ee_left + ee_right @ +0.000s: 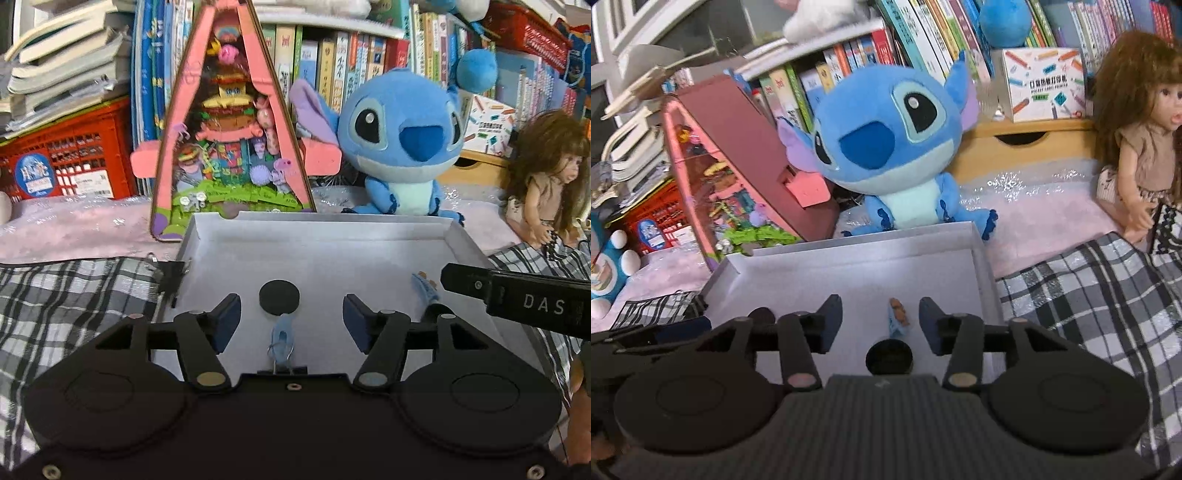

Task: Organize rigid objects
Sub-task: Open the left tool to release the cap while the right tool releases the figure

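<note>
A shallow white tray point(461, 240) lies on the checked cloth. In the left wrist view my left gripper point(291, 321) is open and empty above it, with a black round disc point(279, 297) just ahead between the fingers and a light blue clip on a binder clip point(282, 345) below. A small blue clip with brown trim point(424, 286) lies at the right. In the right wrist view my right gripper point(881, 321) is open and empty over the tray point(982, 258), with the blue clip point(897, 319) and a black disc point(888, 358) between its fingers.
A pink triangular toy house point(229, 122), a blue plush point(402, 144) and a doll point(546, 177) stand behind the tray, before shelves of books. A red crate point(70, 155) is at the left. A black clip point(171, 277) lies by the tray's left wall. The right gripper's finger point(517, 299) reaches in from the right.
</note>
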The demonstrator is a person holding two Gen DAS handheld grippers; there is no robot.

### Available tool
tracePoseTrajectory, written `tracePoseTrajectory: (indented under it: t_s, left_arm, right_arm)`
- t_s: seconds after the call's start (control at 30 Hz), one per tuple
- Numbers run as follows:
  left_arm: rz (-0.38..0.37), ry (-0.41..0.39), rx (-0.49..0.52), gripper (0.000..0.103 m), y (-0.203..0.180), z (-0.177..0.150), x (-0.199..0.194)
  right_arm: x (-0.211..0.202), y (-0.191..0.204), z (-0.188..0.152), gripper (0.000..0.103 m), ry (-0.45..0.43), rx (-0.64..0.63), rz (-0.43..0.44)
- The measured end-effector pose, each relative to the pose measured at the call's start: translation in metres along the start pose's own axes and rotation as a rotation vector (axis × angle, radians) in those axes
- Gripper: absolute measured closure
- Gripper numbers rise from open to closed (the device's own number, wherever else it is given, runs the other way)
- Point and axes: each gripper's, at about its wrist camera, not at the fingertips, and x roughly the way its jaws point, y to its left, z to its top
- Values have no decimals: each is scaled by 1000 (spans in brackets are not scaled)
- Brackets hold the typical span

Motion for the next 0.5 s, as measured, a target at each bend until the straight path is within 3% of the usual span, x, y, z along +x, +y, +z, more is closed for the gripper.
tracePoseTrajectory:
  t_s: [0.5]
  left_arm:
    - [-35,-44,13,41,0,-39,-77]
  right_arm:
    - [-69,7,-43,29,-57,-102,-3]
